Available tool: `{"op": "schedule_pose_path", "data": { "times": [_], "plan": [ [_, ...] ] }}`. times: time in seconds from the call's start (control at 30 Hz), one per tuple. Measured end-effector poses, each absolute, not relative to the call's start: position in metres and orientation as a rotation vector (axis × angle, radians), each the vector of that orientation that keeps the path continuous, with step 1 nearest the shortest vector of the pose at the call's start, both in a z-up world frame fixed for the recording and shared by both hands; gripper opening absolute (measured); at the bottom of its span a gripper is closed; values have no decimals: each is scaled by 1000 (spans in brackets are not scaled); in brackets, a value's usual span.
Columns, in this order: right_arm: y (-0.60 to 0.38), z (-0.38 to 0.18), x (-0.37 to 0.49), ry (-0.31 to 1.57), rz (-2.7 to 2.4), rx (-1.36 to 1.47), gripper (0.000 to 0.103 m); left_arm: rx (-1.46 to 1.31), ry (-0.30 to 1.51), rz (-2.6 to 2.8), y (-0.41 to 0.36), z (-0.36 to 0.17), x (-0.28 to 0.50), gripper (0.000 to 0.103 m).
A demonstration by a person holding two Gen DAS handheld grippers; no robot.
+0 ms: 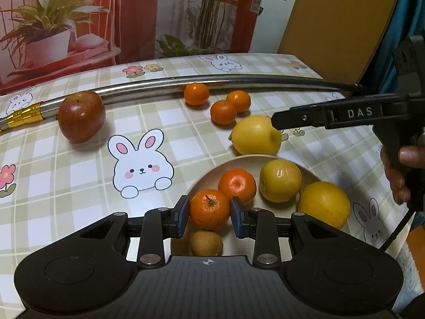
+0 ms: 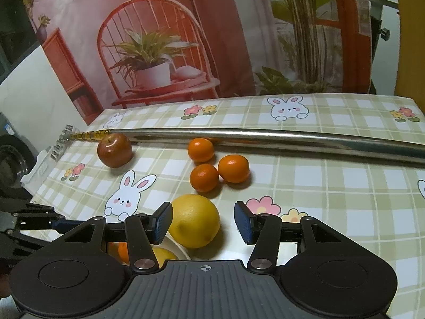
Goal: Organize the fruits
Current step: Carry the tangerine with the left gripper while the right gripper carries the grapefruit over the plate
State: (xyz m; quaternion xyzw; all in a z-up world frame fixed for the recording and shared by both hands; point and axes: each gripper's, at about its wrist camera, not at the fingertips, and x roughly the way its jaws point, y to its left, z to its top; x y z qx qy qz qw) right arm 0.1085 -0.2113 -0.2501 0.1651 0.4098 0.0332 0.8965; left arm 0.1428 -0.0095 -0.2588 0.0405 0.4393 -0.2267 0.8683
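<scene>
Nearest to me, my left gripper point(image 1: 209, 216) pinches a tangerine point(image 1: 209, 209) between its blue pads, hanging over the near part of the pale bowl point(image 1: 268, 160). Directly below it in the bowl lies a kiwi point(image 1: 206, 242); beside it sit a second tangerine point(image 1: 237, 183), a yellow-green apple point(image 1: 280, 180) and a large yellow citrus point(image 1: 324, 204). So I judge this step to be the drop-off: the fruit is above the bowl and not yet set down.

My right gripper point(image 2: 203, 222) stands with its jaws spread around the lemon point(image 2: 195, 220), which lies on the tablecloth point(image 2: 345, 199) just outside the bowl's rim. The left pad is at the lemon's side, perhaps touching it, while the right pad stands clearly apart, so nothing is gripped there.

Farther out, three small tangerines point(image 2: 216, 166) cluster on the cloth, two touching each other and the third against the long metal pole point(image 2: 265, 135). A red apple point(image 2: 114, 150) rests near the pole's gold end.

Next, I think my left hand needs to lower the tangerine into a free spot, clear of the kiwi, then let the pads part. My right hand should centre on the lemon before squeezing, since it is round, may roll toward the bowl, and sits off to one side of the gap
</scene>
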Motion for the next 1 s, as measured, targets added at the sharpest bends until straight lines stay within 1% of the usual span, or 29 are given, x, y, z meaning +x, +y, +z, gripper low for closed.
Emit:
{"op": "schedule_pose_path", "data": {
  "times": [0.43, 0.73, 1.0],
  "plan": [
    [-201, -261, 129, 904, 93, 315, 54, 141, 921, -469, -19, -265, 140, 36],
    [-199, -270, 141, 933, 102, 326, 54, 106, 931, -465, -16, -265, 141, 36],
    [-197, -276, 145, 953, 108, 343, 53, 59, 923, -464, -9, -262, 138, 39]
  ]
}}
